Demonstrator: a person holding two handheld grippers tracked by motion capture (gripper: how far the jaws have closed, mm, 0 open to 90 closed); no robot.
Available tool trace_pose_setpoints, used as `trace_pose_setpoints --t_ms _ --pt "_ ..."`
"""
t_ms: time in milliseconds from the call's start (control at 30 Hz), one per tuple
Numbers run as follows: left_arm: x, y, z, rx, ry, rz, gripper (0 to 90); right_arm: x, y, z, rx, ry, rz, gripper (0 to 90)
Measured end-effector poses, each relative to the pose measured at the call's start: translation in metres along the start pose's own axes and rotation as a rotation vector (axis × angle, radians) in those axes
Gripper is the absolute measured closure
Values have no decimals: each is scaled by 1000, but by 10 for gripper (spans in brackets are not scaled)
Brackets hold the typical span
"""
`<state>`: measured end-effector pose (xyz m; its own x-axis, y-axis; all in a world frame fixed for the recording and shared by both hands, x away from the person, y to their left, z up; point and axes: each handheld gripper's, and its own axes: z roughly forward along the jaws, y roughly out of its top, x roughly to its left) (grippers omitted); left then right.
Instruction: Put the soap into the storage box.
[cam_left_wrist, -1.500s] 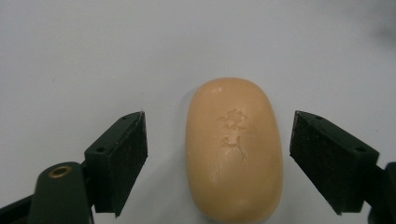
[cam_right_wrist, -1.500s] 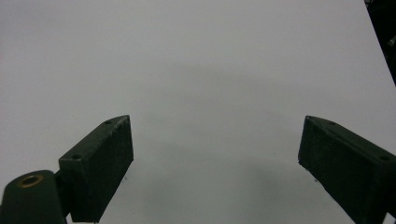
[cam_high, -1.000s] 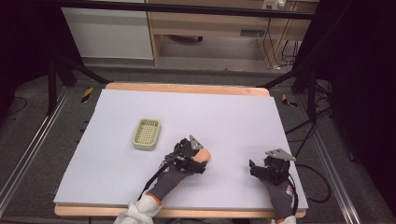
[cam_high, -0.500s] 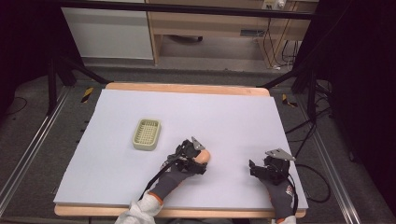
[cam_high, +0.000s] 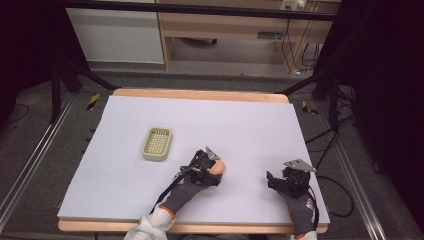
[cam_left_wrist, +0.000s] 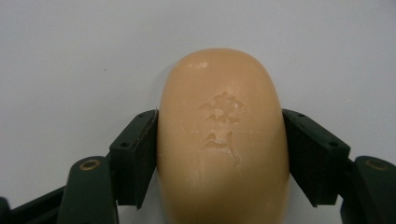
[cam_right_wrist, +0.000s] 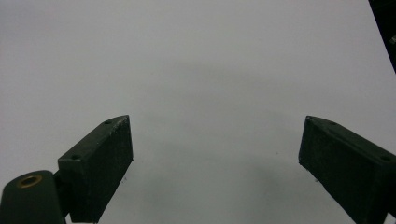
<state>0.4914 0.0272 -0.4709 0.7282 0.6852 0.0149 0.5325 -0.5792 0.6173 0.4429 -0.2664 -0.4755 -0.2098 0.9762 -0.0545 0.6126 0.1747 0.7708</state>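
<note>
An orange-tan bar of soap (cam_left_wrist: 222, 140) with an embossed mark lies between both jaws of my left gripper (cam_left_wrist: 219, 158), which press against its two sides. In the high view the left gripper (cam_high: 212, 167) sits low over the white table top (cam_high: 250, 125), just right of centre near the front, with the soap (cam_high: 218, 167) at its tip. A pale green slotted soap dish (cam_high: 157, 144) rests on the table to the left of it, apart. My right gripper (cam_high: 280, 181) hovers near the front right, and in its own view the right gripper (cam_right_wrist: 215, 158) stands open over bare table.
The table's wooden front edge (cam_high: 200, 227) runs close below both hands. Metal rails (cam_high: 30, 165) flank the table on the floor. A cabinet and shelf unit (cam_high: 210, 30) stand beyond the far edge, with cables (cam_high: 330, 165) on the floor at right.
Almost nothing differs; the left gripper with the soap has shifted very slightly, and the right gripper has stayed in place.
</note>
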Motion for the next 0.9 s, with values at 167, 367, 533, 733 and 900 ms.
trace_pose_setpoints --t_ms 167,367,533,733,900 --pt "-1 2 0 11 7 -6 306 0 0 0 1 0 1 102" --pt "-1 4 0 26 9 -9 308 0 0 1 2 0 0 101" --pt "-1 4 0 28 9 -7 310 0 0 0 3 0 1 101" --pt "-2 3 0 22 12 -5 314 0 0 0 3 0 1 101" --pt "-2 2 0 16 13 -6 315 0 0 0 4 -1 2 101"
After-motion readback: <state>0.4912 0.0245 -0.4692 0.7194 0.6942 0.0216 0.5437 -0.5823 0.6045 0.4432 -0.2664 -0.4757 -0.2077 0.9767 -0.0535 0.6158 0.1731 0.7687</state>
